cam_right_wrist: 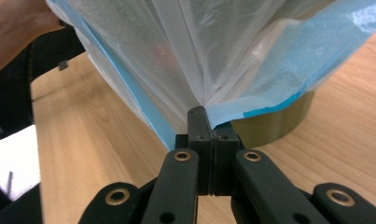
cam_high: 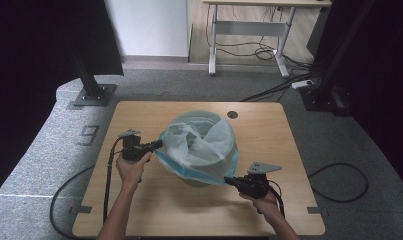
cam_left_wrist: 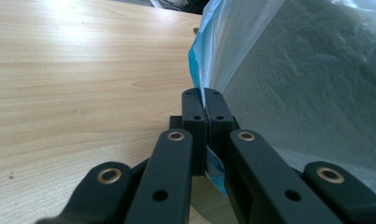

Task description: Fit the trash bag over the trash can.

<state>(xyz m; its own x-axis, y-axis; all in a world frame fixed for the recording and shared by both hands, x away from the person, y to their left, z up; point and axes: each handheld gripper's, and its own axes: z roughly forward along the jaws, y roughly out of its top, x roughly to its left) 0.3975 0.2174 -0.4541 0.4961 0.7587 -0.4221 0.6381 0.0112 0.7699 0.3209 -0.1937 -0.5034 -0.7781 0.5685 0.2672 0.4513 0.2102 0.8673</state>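
A round bin point(cam_high: 201, 179) stands in the middle of the wooden table point(cam_high: 149, 200). A thin translucent bag with a blue rim point(cam_high: 204, 142) is spread over its top. My left gripper point(cam_high: 158, 145) is shut on the bag's rim point(cam_left_wrist: 197, 70) at the bin's left side. My right gripper point(cam_high: 229, 180) is shut on the bag's rim point(cam_right_wrist: 269, 105) at the bin's near right side, with the bin's olive wall point(cam_right_wrist: 274, 126) just behind the jaws. The rim is pulled taut between the two grippers. Inside the bin the bag lies crumpled.
A small round hole point(cam_high: 232, 114) sits in the table's far edge. Black cables point(cam_high: 339, 182) lie on the grey floor to the right and left. Beyond the table stand a black post base point(cam_high: 93, 94) and a desk frame point(cam_high: 249, 35).
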